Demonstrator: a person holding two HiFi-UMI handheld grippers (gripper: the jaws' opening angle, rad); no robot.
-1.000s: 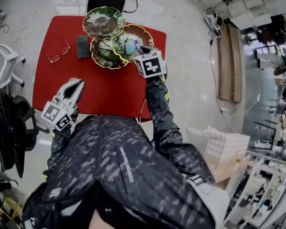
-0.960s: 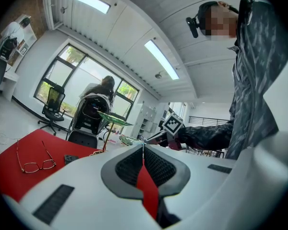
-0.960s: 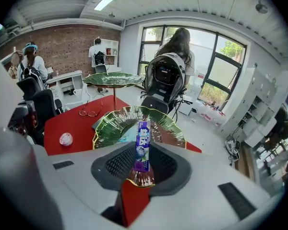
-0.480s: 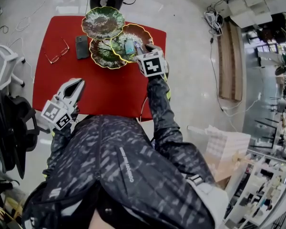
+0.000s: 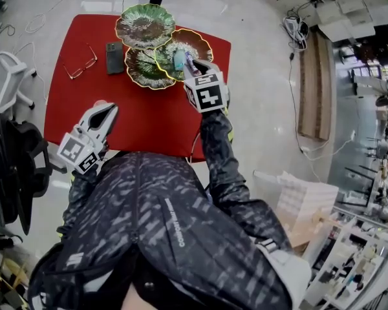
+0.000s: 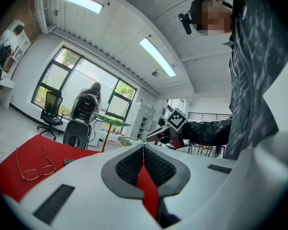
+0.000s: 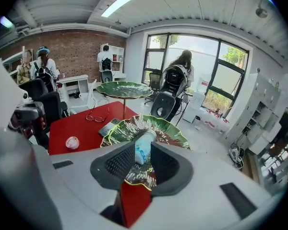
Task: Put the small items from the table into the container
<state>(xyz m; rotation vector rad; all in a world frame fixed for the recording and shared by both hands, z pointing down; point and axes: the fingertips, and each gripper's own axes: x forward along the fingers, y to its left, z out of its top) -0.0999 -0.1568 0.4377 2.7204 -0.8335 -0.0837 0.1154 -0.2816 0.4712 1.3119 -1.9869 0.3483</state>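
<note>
A tiered stand of green leaf-shaped dishes [image 5: 142, 73] stands at the far side of the red table [image 5: 149, 121]. My right gripper [image 5: 190, 64] reaches over the lower right dish [image 7: 170, 131]. A pale blue tube [image 7: 144, 150] stands between its jaws with its lower end in that dish. The jaws are opening and the pads no longer squeeze the tube [image 5: 179, 59]. My left gripper [image 5: 107, 108] hovers level over the table's near left edge, its jaws [image 6: 143, 150] shut with nothing in them. A small white-and-pink round item [image 7: 72, 142] lies on the table just off its tip.
Glasses [image 5: 79, 61] and a dark phone [image 5: 114, 49] lie on the table left of the dishes. The top dish [image 5: 145, 26] overhangs the lower ones. Office chairs stand at the table's left [image 5: 13, 173] and beyond its far edge. Cables trail on the floor to the right.
My right gripper has drawn back a little towards me, while the tube stays over the dish. The left gripper has not moved.
</note>
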